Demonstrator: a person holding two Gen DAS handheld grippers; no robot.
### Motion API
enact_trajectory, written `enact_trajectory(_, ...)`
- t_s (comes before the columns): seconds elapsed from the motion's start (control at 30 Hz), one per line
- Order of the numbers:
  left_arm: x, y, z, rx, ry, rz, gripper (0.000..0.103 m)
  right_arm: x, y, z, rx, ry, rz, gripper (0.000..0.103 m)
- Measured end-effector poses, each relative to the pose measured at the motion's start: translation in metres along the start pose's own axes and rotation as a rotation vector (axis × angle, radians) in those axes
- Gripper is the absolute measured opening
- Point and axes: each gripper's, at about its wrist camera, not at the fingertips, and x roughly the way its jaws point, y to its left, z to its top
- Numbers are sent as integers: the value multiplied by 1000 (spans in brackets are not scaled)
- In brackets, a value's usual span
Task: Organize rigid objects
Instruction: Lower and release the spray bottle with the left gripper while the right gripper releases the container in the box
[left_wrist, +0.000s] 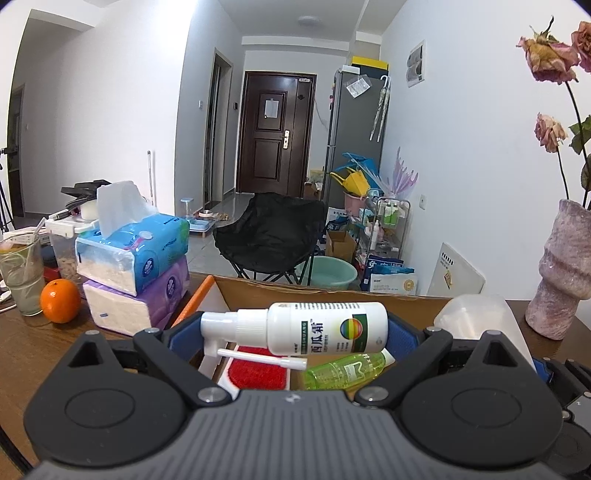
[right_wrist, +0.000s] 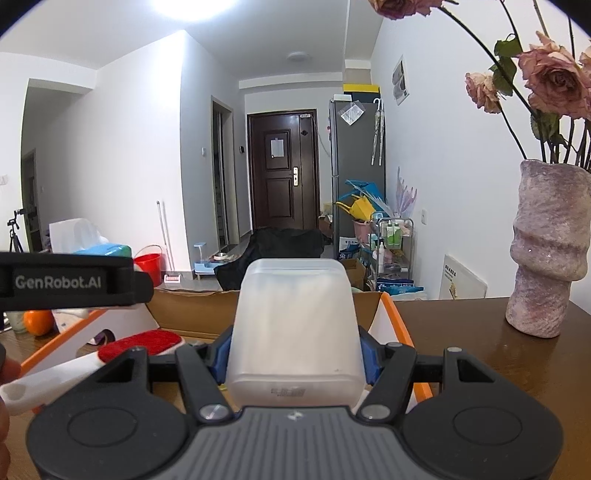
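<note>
My left gripper (left_wrist: 295, 334) is shut on a white spray bottle (left_wrist: 325, 326) with a rainbow label, held sideways over the open cardboard box (left_wrist: 332, 291). Below it in the box lie a red-faced white brush (left_wrist: 258, 373) and a green bottle (left_wrist: 341, 371). My right gripper (right_wrist: 293, 356) is shut on a frosted white plastic container (right_wrist: 293, 325), held above the same box (right_wrist: 188, 308). The container (left_wrist: 476, 315) also shows at the right of the left wrist view. The red brush (right_wrist: 142, 341) and the left gripper's black body (right_wrist: 70, 282) appear at the left of the right wrist view.
Two stacked tissue packs (left_wrist: 133, 266), an orange (left_wrist: 60, 301) and a glass with a straw (left_wrist: 22, 275) stand left of the box on the brown table (right_wrist: 480, 350). A pink vase with dried roses (right_wrist: 550, 251) stands at the right. A black chair (left_wrist: 269, 229) lies beyond the table.
</note>
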Motion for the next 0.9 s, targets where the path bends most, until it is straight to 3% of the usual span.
enact_trajectory(0.9,44,-5,-14,49,94,51,98,35,-1,1,-60,114,-21,63)
